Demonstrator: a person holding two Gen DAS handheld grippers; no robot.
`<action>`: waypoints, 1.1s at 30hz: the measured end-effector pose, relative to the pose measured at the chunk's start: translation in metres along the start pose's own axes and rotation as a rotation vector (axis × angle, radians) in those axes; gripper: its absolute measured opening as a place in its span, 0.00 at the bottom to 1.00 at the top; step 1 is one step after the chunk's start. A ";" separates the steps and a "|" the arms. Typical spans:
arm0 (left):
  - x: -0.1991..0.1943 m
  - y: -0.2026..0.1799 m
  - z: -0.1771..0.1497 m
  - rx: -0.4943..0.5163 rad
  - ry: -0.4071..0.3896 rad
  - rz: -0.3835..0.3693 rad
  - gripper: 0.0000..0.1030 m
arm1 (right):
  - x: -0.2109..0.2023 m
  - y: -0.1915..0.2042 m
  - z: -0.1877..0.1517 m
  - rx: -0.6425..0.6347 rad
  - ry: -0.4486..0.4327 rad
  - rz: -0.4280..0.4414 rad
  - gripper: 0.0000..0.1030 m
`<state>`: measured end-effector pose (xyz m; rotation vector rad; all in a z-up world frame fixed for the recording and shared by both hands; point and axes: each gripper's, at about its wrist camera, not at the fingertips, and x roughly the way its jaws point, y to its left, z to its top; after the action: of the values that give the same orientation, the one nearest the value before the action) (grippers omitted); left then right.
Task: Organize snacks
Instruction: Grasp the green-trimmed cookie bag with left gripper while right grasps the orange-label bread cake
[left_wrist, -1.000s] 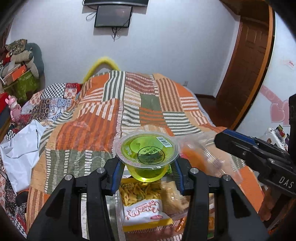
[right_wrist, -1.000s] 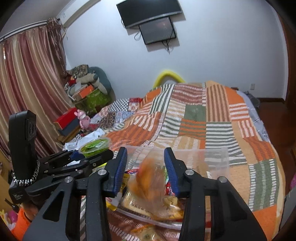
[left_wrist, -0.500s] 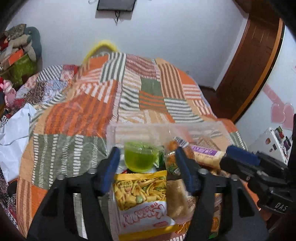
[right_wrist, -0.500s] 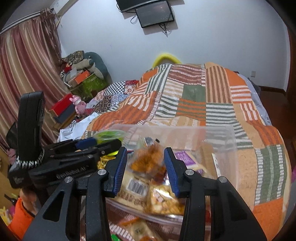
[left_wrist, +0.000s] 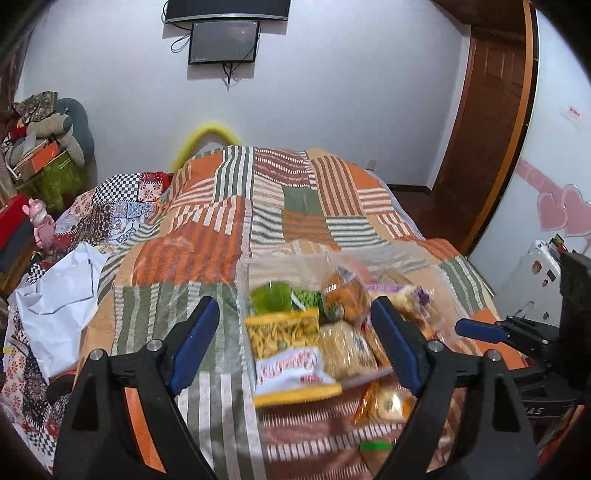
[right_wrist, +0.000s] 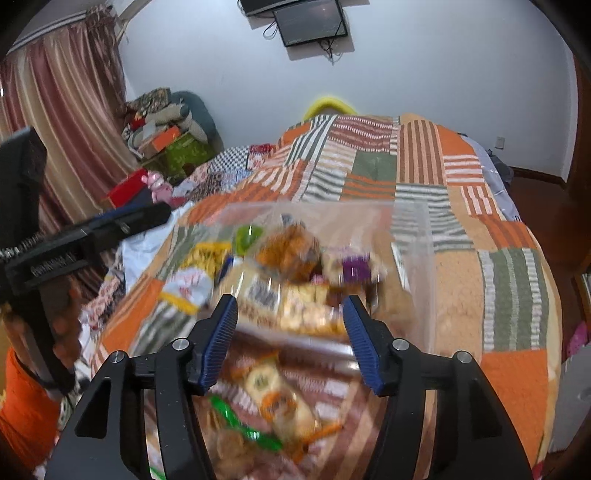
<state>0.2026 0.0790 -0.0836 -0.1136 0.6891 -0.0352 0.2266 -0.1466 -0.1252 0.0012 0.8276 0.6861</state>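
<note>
Both tools are angling downward over the patchwork bedspread (left_wrist: 229, 236). The left gripper (left_wrist: 295, 347) is standing wide, released, its jaws having just been opening with nothing pinched. The right gripper (right_wrist: 290, 338) has likewise just been opening and is gripping nothing. The clear plastic bin (right_wrist: 413, 236) is holding the green jelly cup (left_wrist: 271, 297) at its 11 o'clock corner, where a second ago the left tongs were clenching it, and the orange snack bag (right_wrist: 290, 251) near 12.

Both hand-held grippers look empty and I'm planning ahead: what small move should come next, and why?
Probably lower the open right hand-held gripper onto the loose yellow-orange snack packet lying on the quilt, outside the clear plastic bin. The green jelly cup already sits inside.
</note>
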 end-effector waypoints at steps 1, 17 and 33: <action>-0.002 0.000 -0.004 0.001 0.008 -0.001 0.84 | 0.003 0.001 -0.005 -0.008 0.016 0.001 0.56; 0.000 -0.007 -0.069 0.022 0.145 -0.001 0.84 | 0.061 0.012 -0.046 -0.103 0.228 -0.011 0.53; -0.007 -0.060 -0.104 0.067 0.238 -0.112 0.84 | -0.013 -0.014 -0.078 0.028 0.105 -0.071 0.31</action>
<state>0.1309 0.0106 -0.1521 -0.0843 0.9177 -0.1816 0.1757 -0.1847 -0.1736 -0.0391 0.9338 0.6114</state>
